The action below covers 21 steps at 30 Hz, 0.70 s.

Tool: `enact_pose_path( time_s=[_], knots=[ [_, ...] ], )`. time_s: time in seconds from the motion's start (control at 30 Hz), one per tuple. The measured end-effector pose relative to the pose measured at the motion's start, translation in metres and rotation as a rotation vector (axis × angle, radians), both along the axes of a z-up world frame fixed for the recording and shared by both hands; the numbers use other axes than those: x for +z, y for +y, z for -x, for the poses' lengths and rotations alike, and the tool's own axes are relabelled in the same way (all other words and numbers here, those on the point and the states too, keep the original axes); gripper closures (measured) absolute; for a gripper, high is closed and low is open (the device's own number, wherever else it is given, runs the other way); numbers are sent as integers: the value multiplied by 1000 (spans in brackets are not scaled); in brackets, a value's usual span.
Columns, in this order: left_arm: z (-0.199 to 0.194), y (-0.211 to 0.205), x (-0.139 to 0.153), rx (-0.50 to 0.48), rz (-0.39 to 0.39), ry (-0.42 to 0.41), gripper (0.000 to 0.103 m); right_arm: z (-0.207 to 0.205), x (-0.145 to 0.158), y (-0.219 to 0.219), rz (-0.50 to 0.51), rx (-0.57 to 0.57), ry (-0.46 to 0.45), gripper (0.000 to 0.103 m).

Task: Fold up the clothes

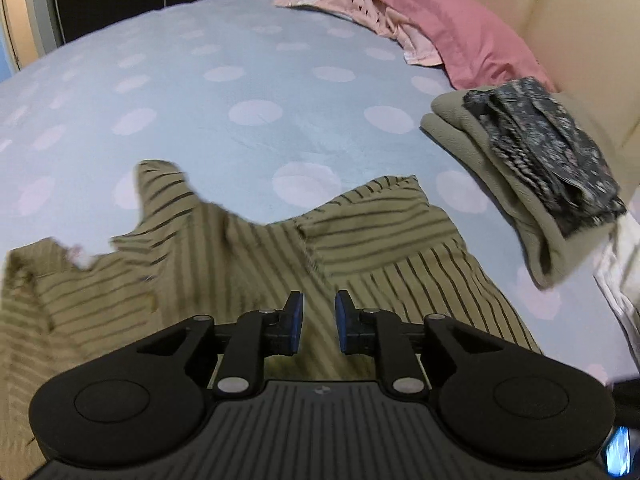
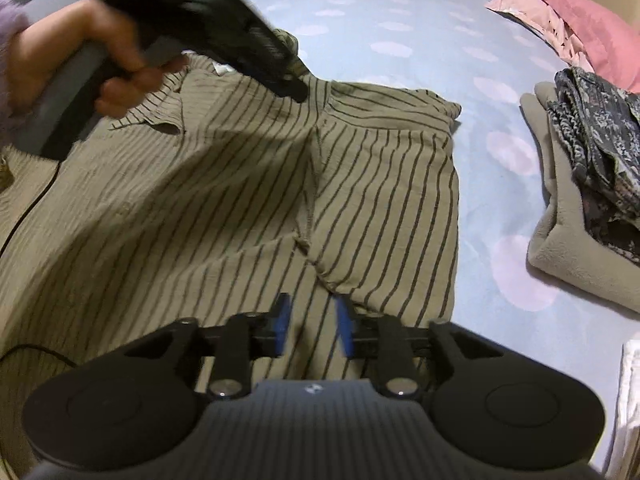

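- The striped shirt [image 2: 240,184] lies spread on the dotted bed [image 2: 400,28].
- The right gripper [image 2: 312,322] sits at 6 o'clock over the shirt, its jaws apart with nothing between them.
- At 10 o'clock a hand [image 2: 100,60] holds the blurred left gripper [image 2: 294,90] above the shirt.
- A folded pile [image 2: 580,200] lies at 3 o'clock, a pink pillow [image 2: 588,28] at 2.

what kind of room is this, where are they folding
Most likely a bedroom: the striped shirt lies spread on a bed with a dotted blue sheet, a pink pillow at its head, and folded clothes stacked to one side.
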<state>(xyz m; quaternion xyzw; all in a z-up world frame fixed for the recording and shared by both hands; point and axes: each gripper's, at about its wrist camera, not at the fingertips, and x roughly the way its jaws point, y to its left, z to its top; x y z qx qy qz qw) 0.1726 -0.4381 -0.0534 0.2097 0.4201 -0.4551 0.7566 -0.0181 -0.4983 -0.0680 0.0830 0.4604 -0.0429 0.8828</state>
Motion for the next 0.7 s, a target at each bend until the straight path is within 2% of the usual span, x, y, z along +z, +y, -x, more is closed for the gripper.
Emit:
enact_pose_path(
  time_s=[0.2, 0.27, 0.4, 0.47, 0.57, 0.7],
  knots=[
    [40, 61, 34, -20, 16, -47, 83, 29, 29, 11, -111, 56, -35, 63],
    [55, 83, 43, -21, 29, -53, 82, 44, 38, 19, -150, 97, -49, 60],
    [91, 129, 58, -35, 54, -56, 80, 84, 64, 40, -159, 131, -86, 56],
    [111, 153, 64, -50, 71, -56, 78, 107, 77, 46, -211, 138, -104, 56],
    [143, 186, 65, -70, 82, -45, 76, 140, 98, 62, -310, 168, -136, 55],
    [181, 227, 57, -103, 64, 1, 76, 176, 120, 97, -416, 270, -165, 55]
  ],
)
